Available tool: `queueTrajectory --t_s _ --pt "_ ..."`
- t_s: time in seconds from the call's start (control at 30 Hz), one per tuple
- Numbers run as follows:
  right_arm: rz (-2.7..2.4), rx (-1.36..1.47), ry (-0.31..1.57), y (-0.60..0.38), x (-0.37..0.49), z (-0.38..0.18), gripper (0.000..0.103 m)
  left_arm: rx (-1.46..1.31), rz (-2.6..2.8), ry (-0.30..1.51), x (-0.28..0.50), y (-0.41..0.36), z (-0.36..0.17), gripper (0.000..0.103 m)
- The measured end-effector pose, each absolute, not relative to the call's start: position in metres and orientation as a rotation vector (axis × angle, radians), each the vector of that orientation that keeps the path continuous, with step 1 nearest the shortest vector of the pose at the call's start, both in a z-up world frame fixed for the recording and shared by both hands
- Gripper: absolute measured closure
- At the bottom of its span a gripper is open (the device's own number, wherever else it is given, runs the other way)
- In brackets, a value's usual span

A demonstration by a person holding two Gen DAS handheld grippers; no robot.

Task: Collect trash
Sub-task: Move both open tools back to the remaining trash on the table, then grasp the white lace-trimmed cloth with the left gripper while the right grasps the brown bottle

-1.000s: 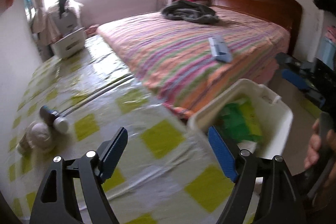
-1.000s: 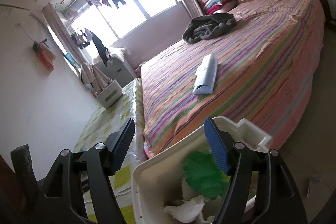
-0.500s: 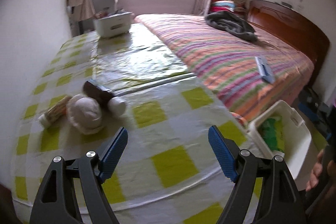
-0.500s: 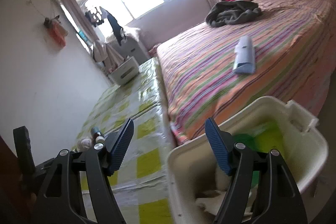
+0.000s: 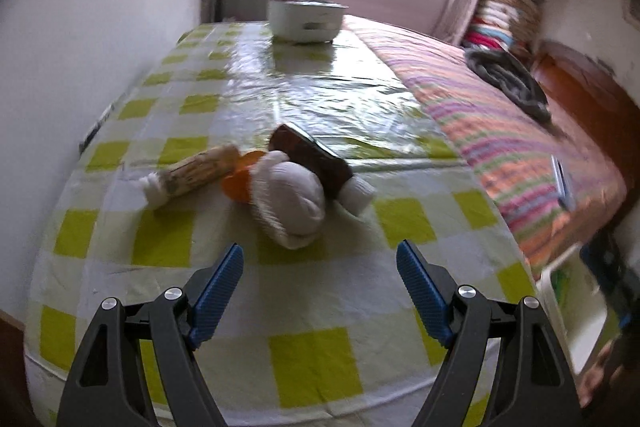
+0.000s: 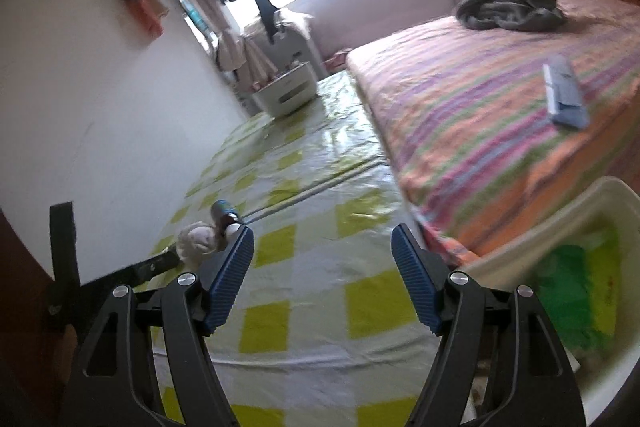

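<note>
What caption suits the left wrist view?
Open left tool faces a trash pile on the checkered table.

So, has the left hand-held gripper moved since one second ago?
Yes. The left hand-held gripper has swung away from the white bin and now faces the trash pile on the checkered cloth.

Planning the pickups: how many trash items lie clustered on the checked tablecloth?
4: paper tube leftmost, orange piece beside it, white wad in front, brown bottle behind. More may be hidden.
</note>
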State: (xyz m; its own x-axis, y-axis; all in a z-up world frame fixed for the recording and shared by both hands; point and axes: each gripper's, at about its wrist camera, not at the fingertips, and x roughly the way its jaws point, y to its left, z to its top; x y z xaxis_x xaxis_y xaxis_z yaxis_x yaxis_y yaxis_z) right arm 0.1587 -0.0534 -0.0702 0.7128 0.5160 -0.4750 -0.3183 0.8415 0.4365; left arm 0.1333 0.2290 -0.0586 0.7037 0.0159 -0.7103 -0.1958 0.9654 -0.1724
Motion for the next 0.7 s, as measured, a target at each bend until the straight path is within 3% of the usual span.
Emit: queueTrajectory --t_s 0.7 --pt "0.501 0.353 0.71 -0.049 0.171 -0.101 0.032 -0.446 0.166 0.903 0.195 0.266 -0.093 0.026"
